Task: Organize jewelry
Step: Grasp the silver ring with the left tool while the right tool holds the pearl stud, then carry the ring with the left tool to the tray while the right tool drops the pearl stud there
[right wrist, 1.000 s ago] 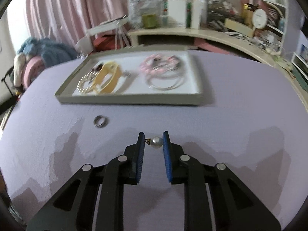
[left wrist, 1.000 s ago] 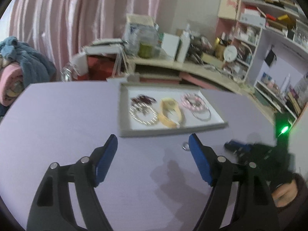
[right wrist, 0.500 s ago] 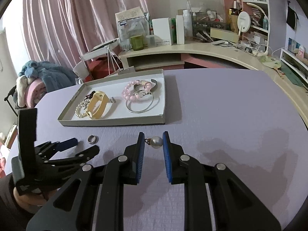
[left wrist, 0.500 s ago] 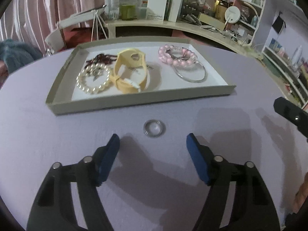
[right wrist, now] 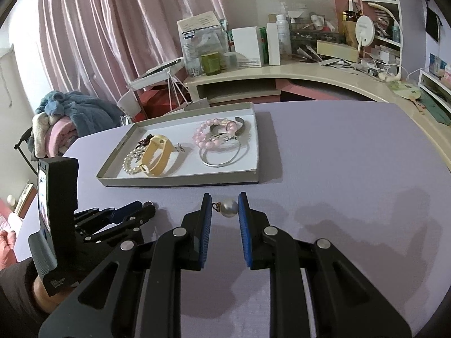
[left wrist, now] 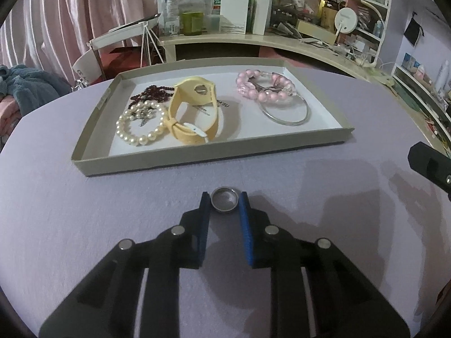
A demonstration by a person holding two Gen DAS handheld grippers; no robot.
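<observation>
Item: ring (left wrist: 224, 203), silver. It is being clamped between the blue pads (left wrist: 203, 225) of the left gripper (left wrist: 224, 201), low over the lavender table (left wrist: 84, 225), just in front of the tray's near wall. Whether the ring is being lifted clear of the cloth cannot be told.

Item: pearl earring (right wrist: 228, 208). It is being pinched between the tips of the right gripper (right wrist: 224, 207), the pearl lying against the right pad and a small gold fitting pointing toward the left one. Its hook or post is too small to be made out.

Item: tray (left wrist: 197, 159), shallow, beige-walled, white inside. Five pieces are being held in it: a white pearl bracelet (left wrist: 141, 129) at the left, a dark red bead strand (left wrist: 149, 94) behind it and partly covered by a small silver piece, a yellow band (left wrist: 191, 112) at the middle, a pink bead bracelet (left wrist: 265, 87) and a silver bangle (left wrist: 286, 112) at the right. The printing on the tray floor is being partly hidden by the yellow band.

Pose: in the right wrist view the left gripper (right wrist: 146, 211) is being held nearly level at the lower left, its tips just short of the tray; the ring is not being shown there. The holding hand is being cut off by the frame edge. In the left wrist view only a black corner of the right gripper's body is being shown at the right edge.
</observation>
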